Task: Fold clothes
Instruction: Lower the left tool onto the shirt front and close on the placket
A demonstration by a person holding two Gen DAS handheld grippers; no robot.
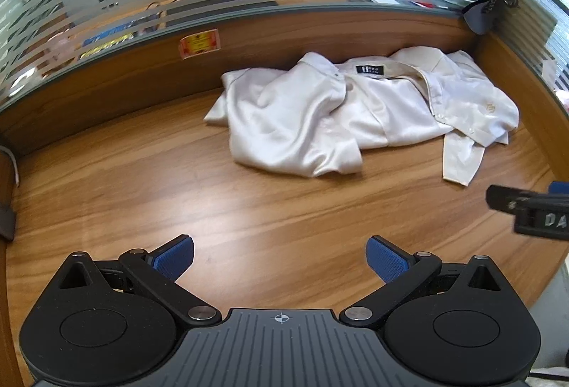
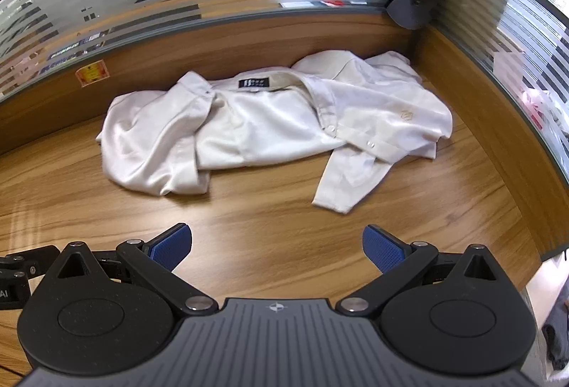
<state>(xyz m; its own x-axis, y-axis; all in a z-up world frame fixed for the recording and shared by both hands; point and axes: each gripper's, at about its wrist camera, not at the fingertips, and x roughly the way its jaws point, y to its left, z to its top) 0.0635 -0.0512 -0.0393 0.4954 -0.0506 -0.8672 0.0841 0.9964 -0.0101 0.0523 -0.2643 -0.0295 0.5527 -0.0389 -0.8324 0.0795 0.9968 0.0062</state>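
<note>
Hovering wide-open left gripper, right gripper, shirt untouched

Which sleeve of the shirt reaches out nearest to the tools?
The long sleeve on the buttoned side of the shirt; its cuff points toward the tools. The other lies bunched.

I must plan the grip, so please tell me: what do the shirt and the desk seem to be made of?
The shirt looks like thin woven cloth, cream-white; its inner side shines like satin and it creases softly. Exact fibre unclear. The desk looks like wood-grain laminate or veneer, smooth, with a light sheen.
</note>
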